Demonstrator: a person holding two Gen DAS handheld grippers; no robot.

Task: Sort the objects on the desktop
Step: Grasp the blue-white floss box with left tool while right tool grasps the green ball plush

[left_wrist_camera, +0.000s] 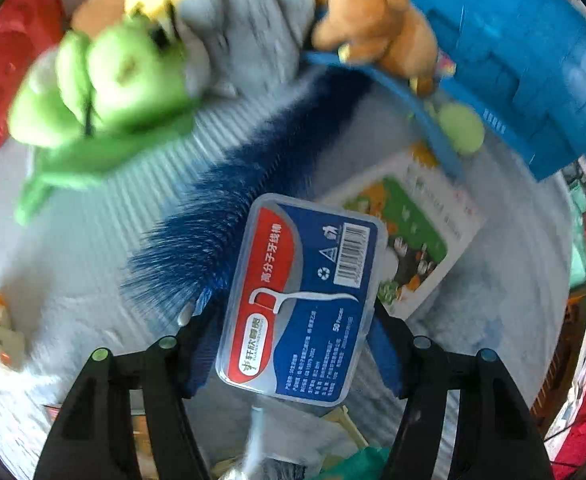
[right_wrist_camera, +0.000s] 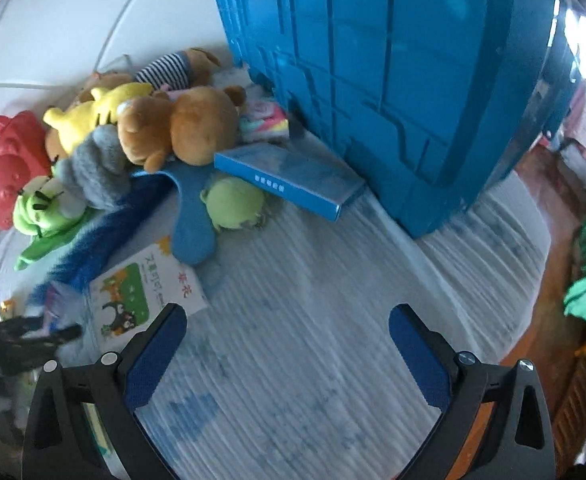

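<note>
a: on the striped white cloth, a dental floss pick box sits between the left gripper pads; whether they pinch it, i cannot tell.

b: likely light, stiff, slick plastic (hold the long sides); its long axis points up the frame. the right gripper gapes empty.

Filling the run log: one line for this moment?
left gripper: shut on floss box | right gripper: open, nothing between | blue crate: behind
</note>
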